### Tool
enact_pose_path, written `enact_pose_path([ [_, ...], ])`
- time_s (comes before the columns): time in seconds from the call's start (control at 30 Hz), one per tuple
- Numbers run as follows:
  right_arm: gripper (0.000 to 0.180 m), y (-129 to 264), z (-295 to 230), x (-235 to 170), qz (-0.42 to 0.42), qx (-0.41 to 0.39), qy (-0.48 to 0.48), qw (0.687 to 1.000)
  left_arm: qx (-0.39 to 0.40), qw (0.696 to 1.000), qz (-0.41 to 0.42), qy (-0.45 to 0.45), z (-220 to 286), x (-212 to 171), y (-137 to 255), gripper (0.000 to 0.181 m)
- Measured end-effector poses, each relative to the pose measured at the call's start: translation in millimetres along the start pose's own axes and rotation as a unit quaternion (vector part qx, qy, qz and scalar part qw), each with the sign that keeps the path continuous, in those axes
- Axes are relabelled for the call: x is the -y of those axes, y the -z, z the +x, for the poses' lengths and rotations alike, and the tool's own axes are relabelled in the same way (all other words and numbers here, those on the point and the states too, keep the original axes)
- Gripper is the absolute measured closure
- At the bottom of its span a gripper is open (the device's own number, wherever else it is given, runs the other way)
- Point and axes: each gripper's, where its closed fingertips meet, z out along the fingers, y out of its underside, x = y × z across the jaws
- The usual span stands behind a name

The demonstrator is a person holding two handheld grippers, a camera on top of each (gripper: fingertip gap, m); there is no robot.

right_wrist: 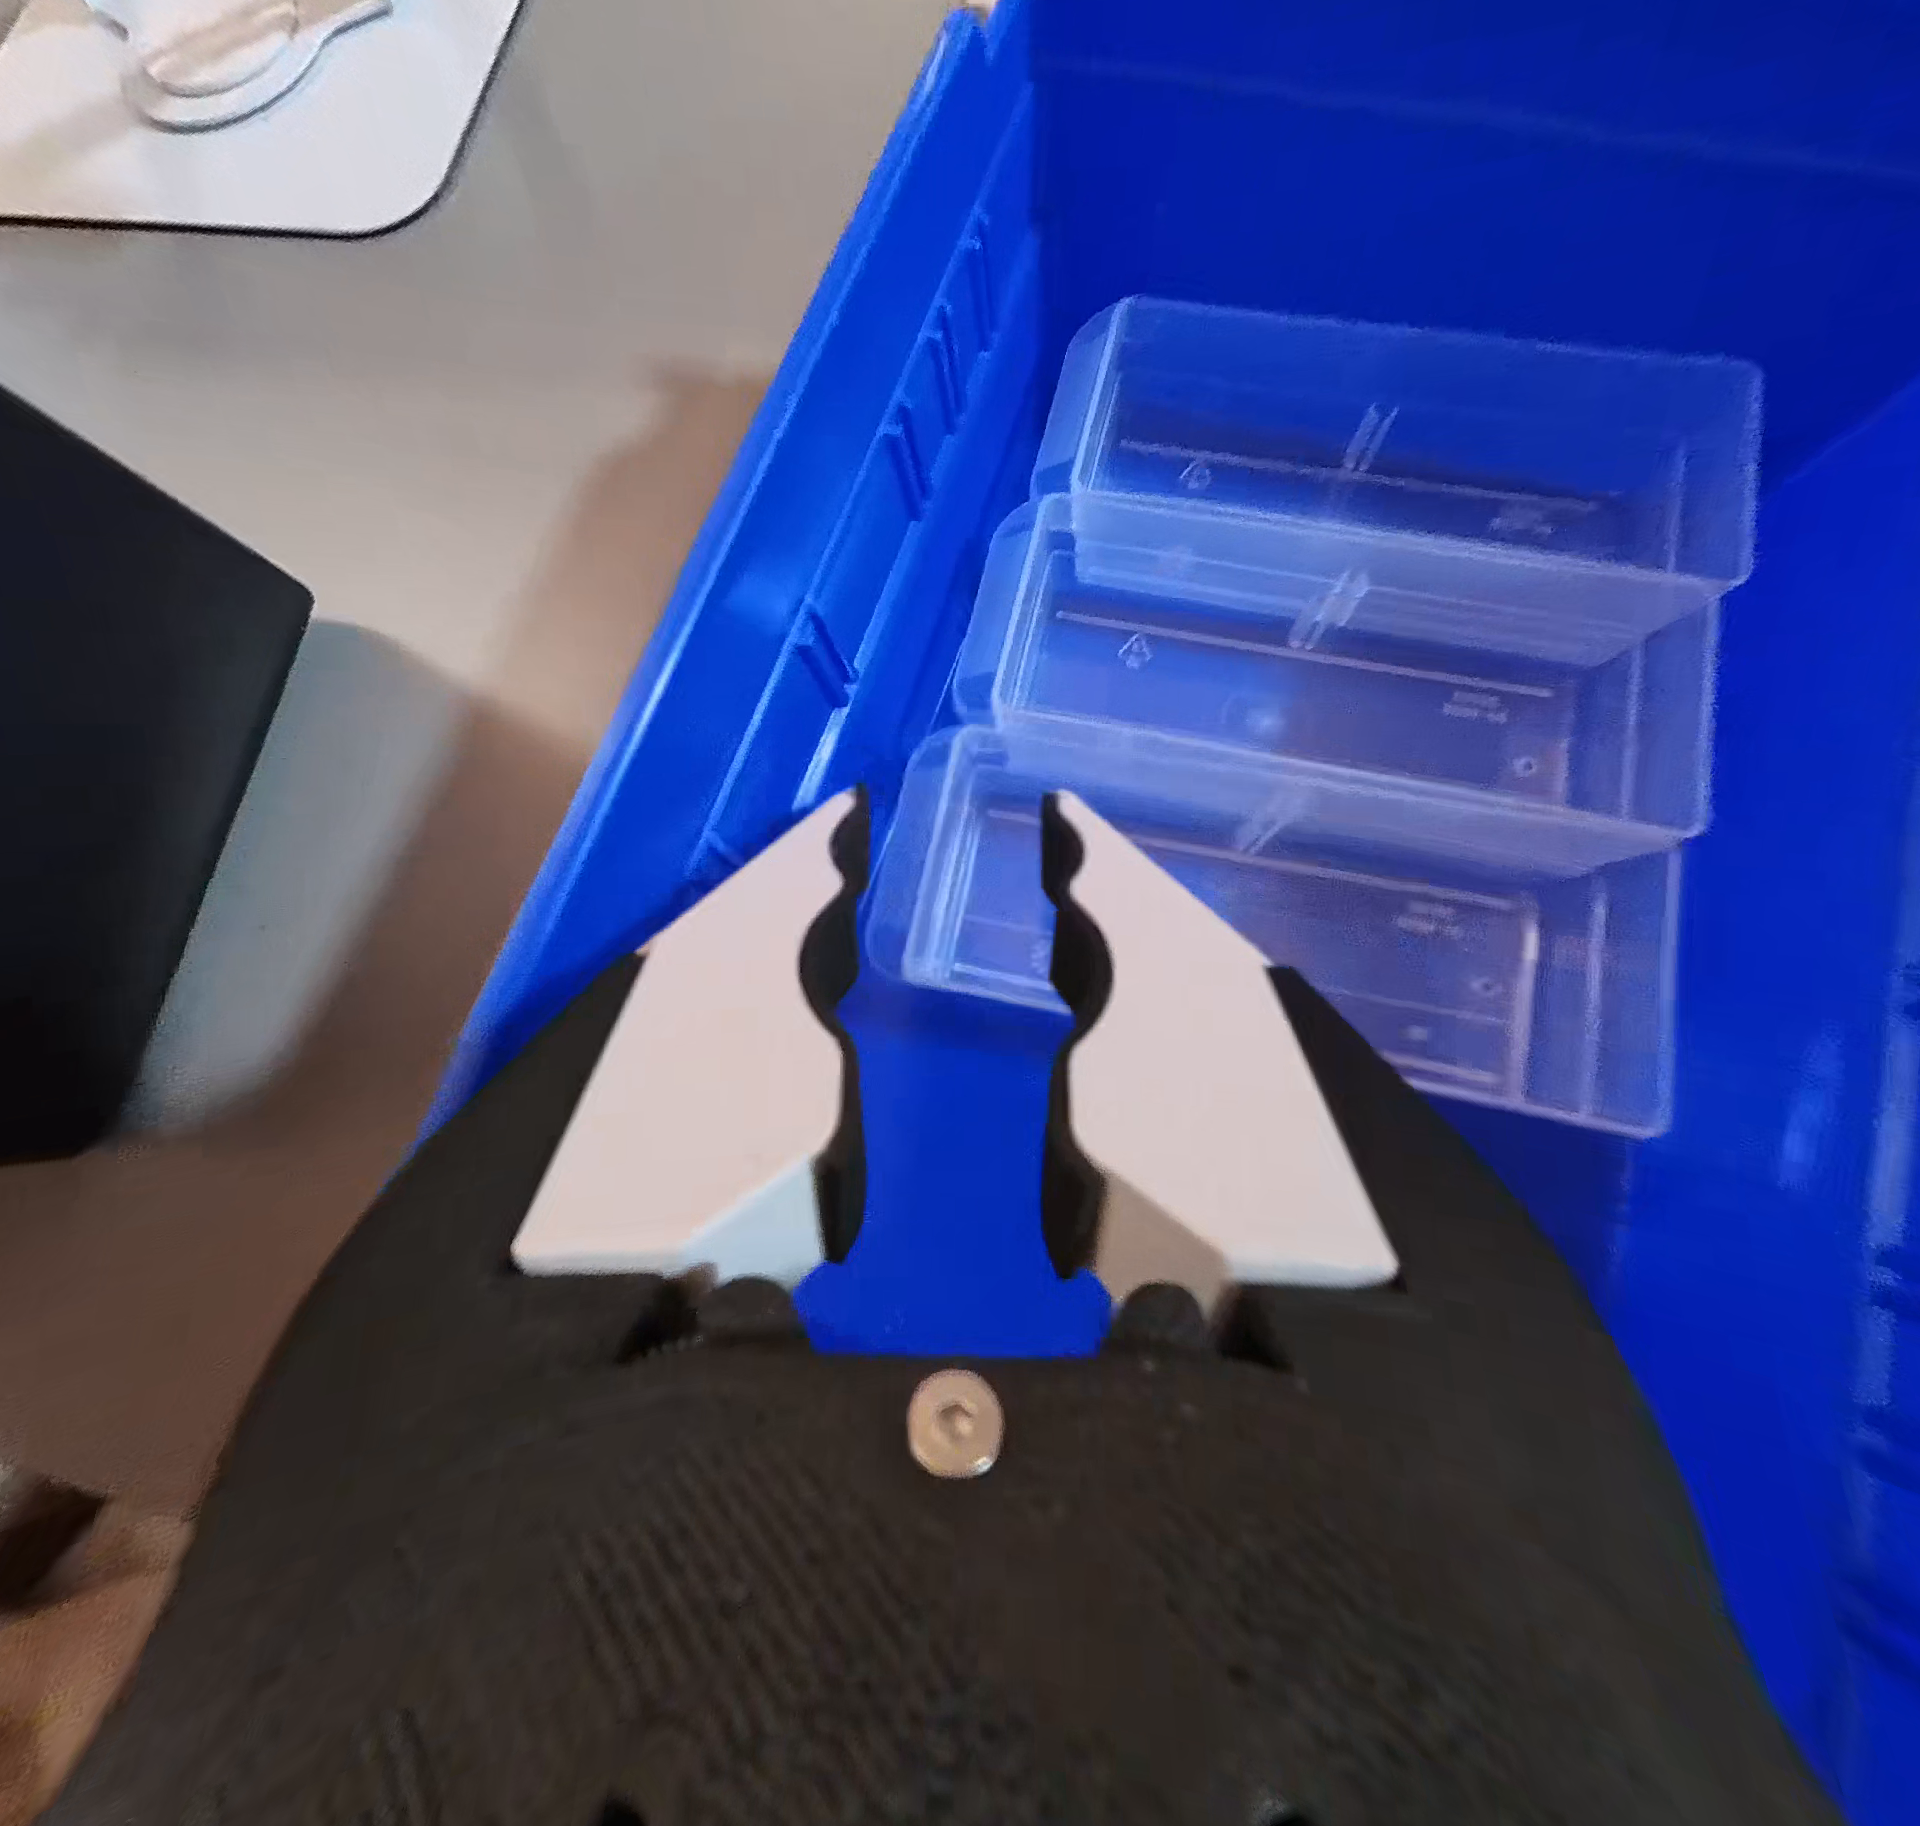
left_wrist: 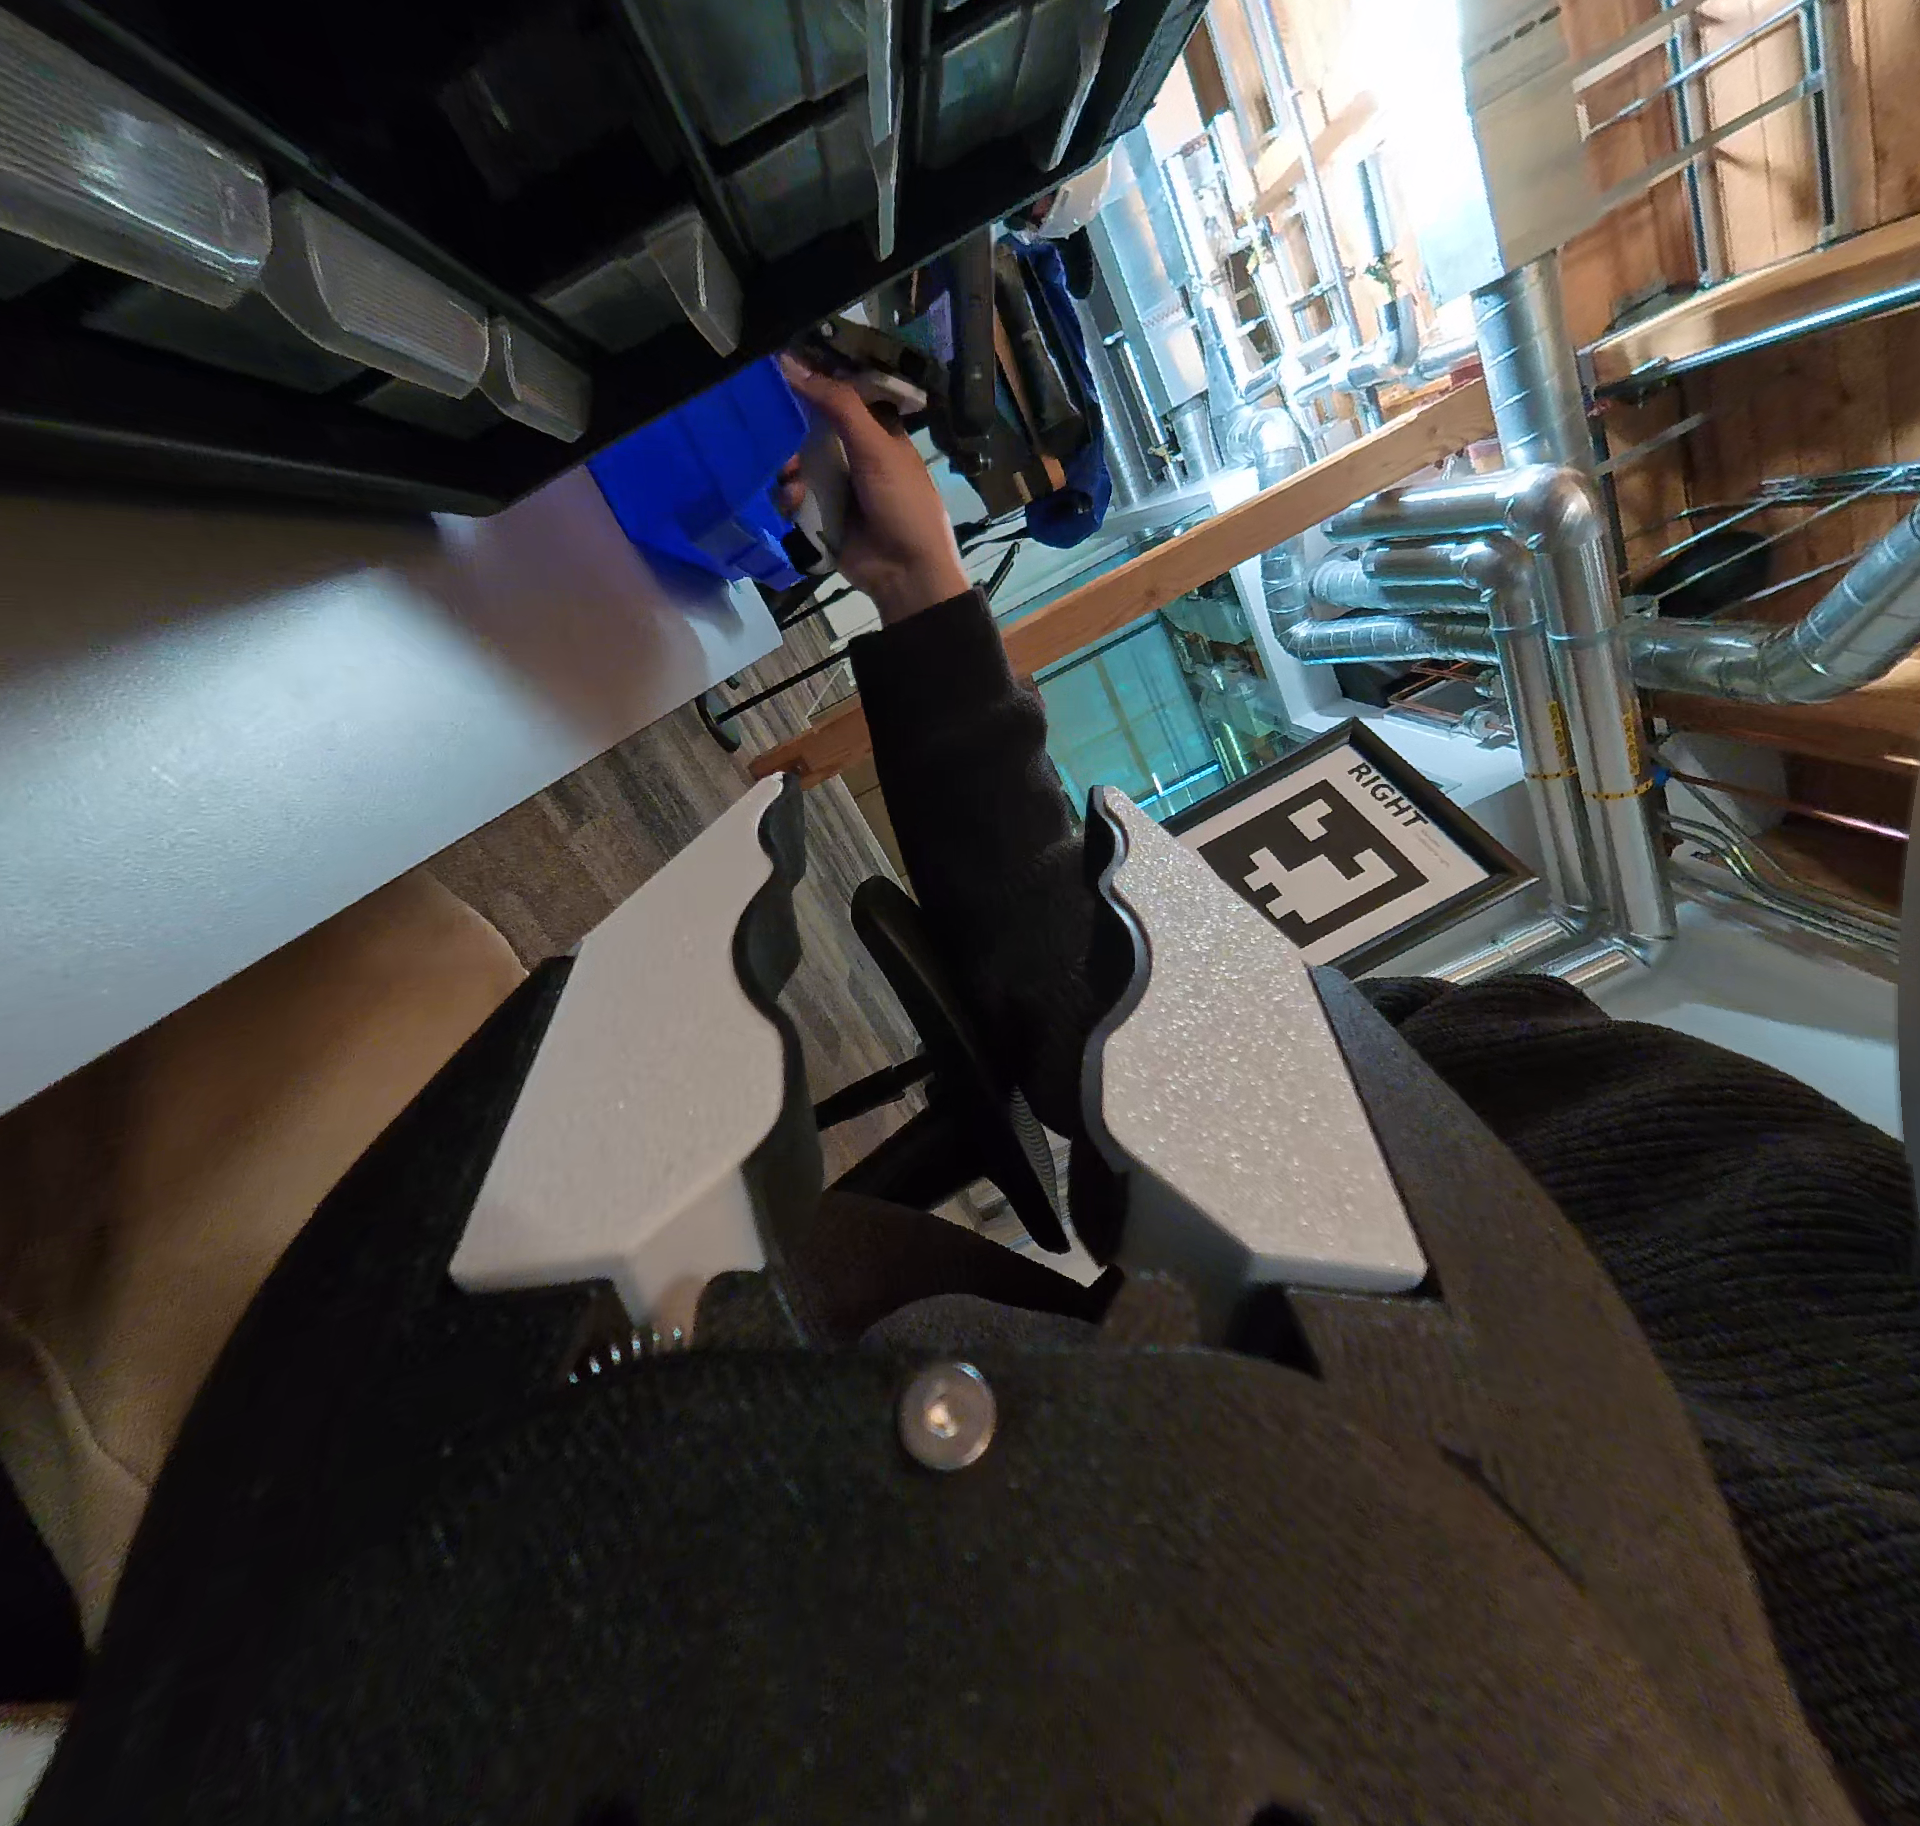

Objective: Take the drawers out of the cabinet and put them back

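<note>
A black cabinet point(left_wrist: 260, 457) with several clear drawers point(left_wrist: 364, 290) fills the upper left of the left wrist view; its corner also shows in the right wrist view point(right_wrist: 104, 789). A blue bin point(right_wrist: 1351, 114) holds three clear drawers overlapping in a row: the far one point(right_wrist: 1403, 467), the middle one point(right_wrist: 1330, 716) and the nearest one point(right_wrist: 1351, 966). My right gripper point(right_wrist: 951, 805) is open inside the bin, its fingers either side of the nearest drawer's end without clamping it. My left gripper point(left_wrist: 940, 800) is open and empty, away from the cabinet. The bin also shows in the left wrist view point(left_wrist: 707, 488).
The cabinet and bin stand on a light table point(right_wrist: 623, 322). A white plate with a metal bracket point(right_wrist: 260, 62) lies beyond the bin's left wall. A hand point(left_wrist: 883, 498) and dark sleeve reach to the bin. A framed black-and-white marker board point(left_wrist: 1340, 862) and metal pipes point(left_wrist: 1538, 581) are behind.
</note>
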Motion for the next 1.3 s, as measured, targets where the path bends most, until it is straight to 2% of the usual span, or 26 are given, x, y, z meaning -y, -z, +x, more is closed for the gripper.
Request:
enact_pose_path([
  [0.03, 0.144, 5, 1, 4, 0.018, -0.011, 0.013, 1.0, 0.0, 1.0, 0.0, 0.001, 0, 0, 0, 0.13],
  [0.1, 0.146, 24, 4, 19, 0.072, -0.041, 0.043, 0.996, 0.001, 1.0, 0.001, 0.001, -1, 1, 0, 0.129],
  [0.17, 0.157, 54, -4, 39, 0.146, -0.062, 0.071, 0.985, 0.003, 1.0, 0.001, -0.001, -1, 1, 1, 0.129],
  [0.2, 0.161, 72, -16, 49, 0.188, -0.059, 0.086, 0.977, 0.005, 1.0, 0.001, -0.003, -2, 2, 1, 0.129],
  [0.27, 0.157, 104, -53, 58, 0.263, -0.029, 0.121, 0.957, 0.011, 1.0, 0.001, -0.01, -5, 2, 1, 0.129],
  [0.33, 0.159, 126, -92, 49, 0.305, -0.005, 0.157, 0.939, 0.026, 0.999, 0.007, -0.027, -10, 6, 1, 0.13],
  [0.43, 0.166, 137, -152, 14, 0.332, 0.046, 0.184, 0.924, 0.072, 0.993, 0.028, -0.084, -22, 12, 0, 0.132],
  [0.5, 0.17, 137, -189, -12, 0.342, 0.086, 0.198, 0.915, 0.123, 0.981, 0.054, -0.139, -32, 15, -3, 0.14],
  [0.57, 0.171, 130, -216, -34, 0.324, 0.114, 0.233, 0.91, 0.191, 0.957, 0.106, -0.19, -41, 25, -5, 0.157],
  [0.63, 0.17, 124, -232, -46, 0.302, 0.127, 0.266, 0.907, 0.209, 0.942, 0.148, -0.216, -37, 32, -18, 0.162],
  [0.73, 0.169, 119, -240, -50, 0.294, 0.147, 0.273, 0.904, 0.196, 0.945, 0.152, -0.212, -38, 34, -54, 0.16],
  [0.8, 0.164, 117, -237, -50, 0.291, 0.156, 0.264, 0.906, 0.193, 0.955, 0.128, -0.186, -48, 29, -71, 0.156],
  [0.97, 0.161, 124, -219, -42, 0.299, 0.16, 0.222, 0.914, 0.213, 0.943, 0.186, -0.177, -61, 56, -73, 0.156],
  [1.13, 0.161, 127, -218, -41, 0.299, 0.179, 0.2, 0.916, 0.189, 0.942, 0.225, -0.163, -55, 77, -81, 0.158],
  [1.3, 0.161, 122, -223, -46, 0.285, 0.175, 0.22, 0.916, 0.147, 0.957, 0.229, -0.099, -58, 81, -87, 0.174],
])
